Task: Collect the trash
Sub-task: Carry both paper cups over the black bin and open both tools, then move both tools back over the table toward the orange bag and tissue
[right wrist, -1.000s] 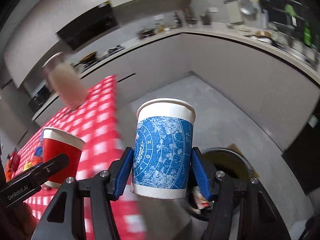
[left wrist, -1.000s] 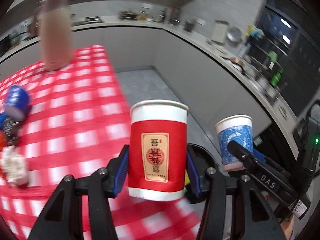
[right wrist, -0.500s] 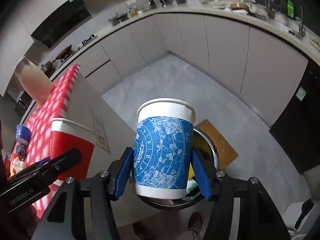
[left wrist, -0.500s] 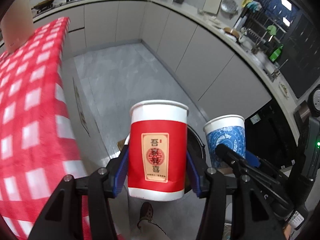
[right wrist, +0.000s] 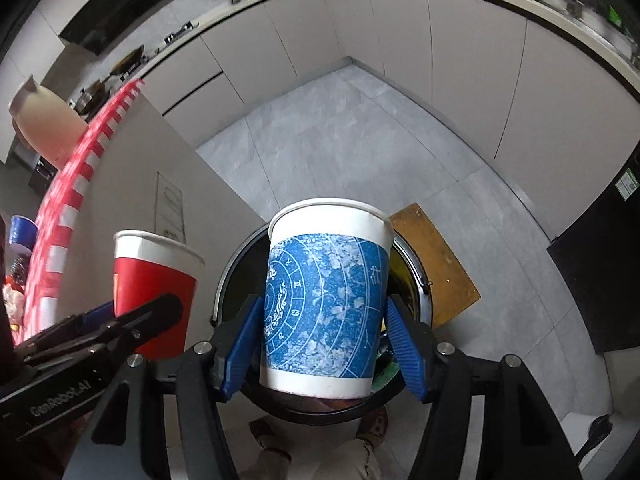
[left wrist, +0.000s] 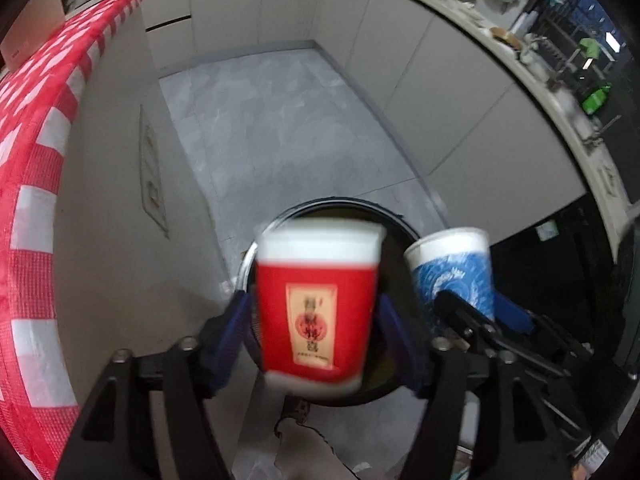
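Both hand-held grippers have dropped from the bench to the bin [left wrist: 280,216]. Left hand-held gripper [left wrist: 316,328] opens, red cup [left wrist: 316,304] loose between pads. Right hand-held gripper [right wrist: 324,340], at 3 o'clock, opens around blue cup [right wrist: 326,304].

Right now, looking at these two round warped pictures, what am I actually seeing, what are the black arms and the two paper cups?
There is no robot: a person holds a two-finger grabbing tool in each hand, with a wide-angle camera on each looking along its fingers. One picture is from the left gripper, the other from the right gripper. Between the left jaws is a red paper cup, blurred; between the right jaws, a blue patterned cup. Both pairs of jaws are opening, with gaps beside the cups. Below sits a round trash bin on the grey floor. To the left is a table with a red checked cloth.
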